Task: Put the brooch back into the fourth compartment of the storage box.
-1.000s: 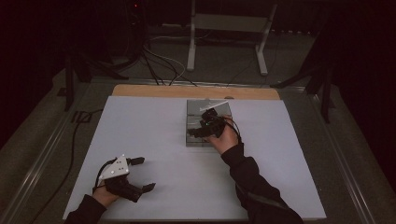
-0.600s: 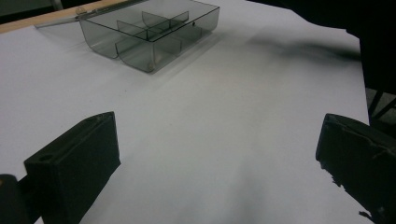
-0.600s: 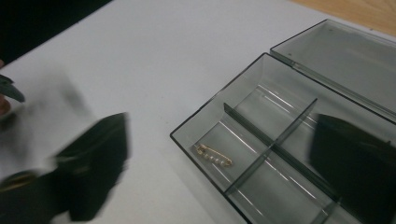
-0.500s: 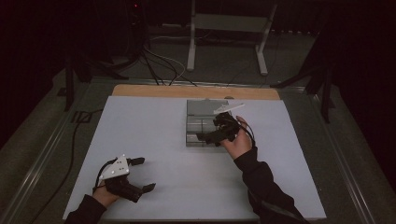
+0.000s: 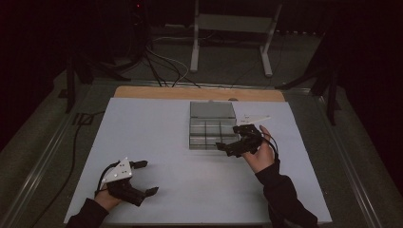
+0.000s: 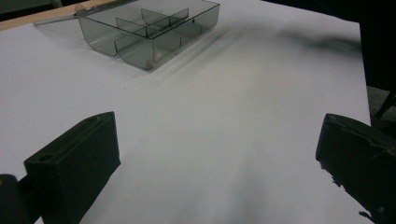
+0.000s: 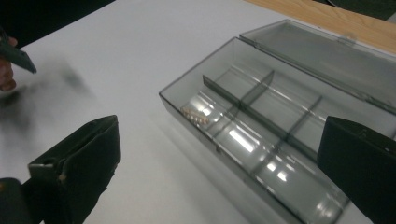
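Observation:
A clear grey compartment box [image 5: 211,127] stands at the middle back of the white table, its lid [image 5: 212,109] lying open behind it. My right gripper [image 5: 229,138] hovers at the box's front right corner, open with nothing between its jaws. In the right gripper view the box [image 7: 275,116] is just ahead, and a small pale ribbed item [image 7: 194,114] lies in its near left compartment. My left gripper [image 5: 146,177] rests near the front left of the table, wide open and holding nothing. Its own view has the box [image 6: 149,32] far ahead.
The white table top [image 5: 166,142] ends in a wooden strip [image 5: 142,92] at the far edge. Cables [image 5: 161,66] and a metal stand [image 5: 233,28] lie on the dark floor beyond. The other hand [image 7: 7,70] is at the right gripper view's left edge.
My right gripper has drawn back from over the box to its front right corner, toward the person. The left gripper has stayed put.

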